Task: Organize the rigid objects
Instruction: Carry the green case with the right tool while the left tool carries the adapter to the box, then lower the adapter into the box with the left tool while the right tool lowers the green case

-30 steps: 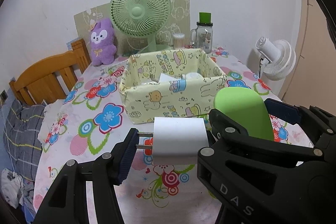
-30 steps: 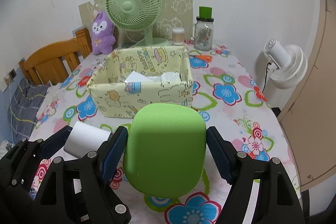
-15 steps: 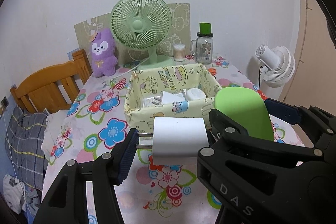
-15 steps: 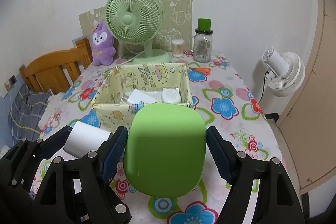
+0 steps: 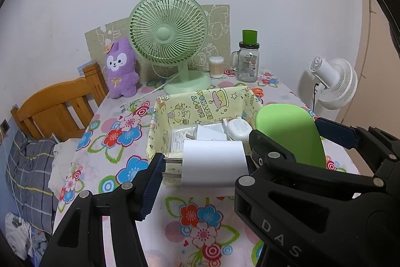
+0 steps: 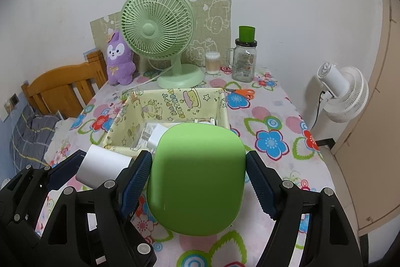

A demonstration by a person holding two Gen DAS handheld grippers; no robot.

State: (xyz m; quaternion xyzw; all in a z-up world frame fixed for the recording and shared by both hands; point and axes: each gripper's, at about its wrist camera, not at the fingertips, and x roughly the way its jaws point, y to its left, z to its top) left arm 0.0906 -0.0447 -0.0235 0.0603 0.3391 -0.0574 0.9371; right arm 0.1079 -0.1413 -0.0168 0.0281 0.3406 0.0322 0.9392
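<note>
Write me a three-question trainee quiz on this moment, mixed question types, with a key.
1. True or false: the left gripper holds a white charger plug.
2. What does the right gripper hold? A) orange scissors B) green rounded case C) glass jar
3. Fill in: the yellow cartoon-print box stands in front of the green ____.

Key:
1. True
2. B, the green rounded case
3. fan

White plug (image 5: 214,163), lime-green case (image 6: 197,177), pale yellow cartoon-print box (image 6: 175,101), pink tablecloth (image 6: 280,121) with red-blue flowers, mint-green fan (image 5: 168,34), purple plush (image 5: 122,68), orange scissors (image 6: 242,92), white fan (image 6: 343,93), green-lidded jar (image 5: 248,61).
</note>
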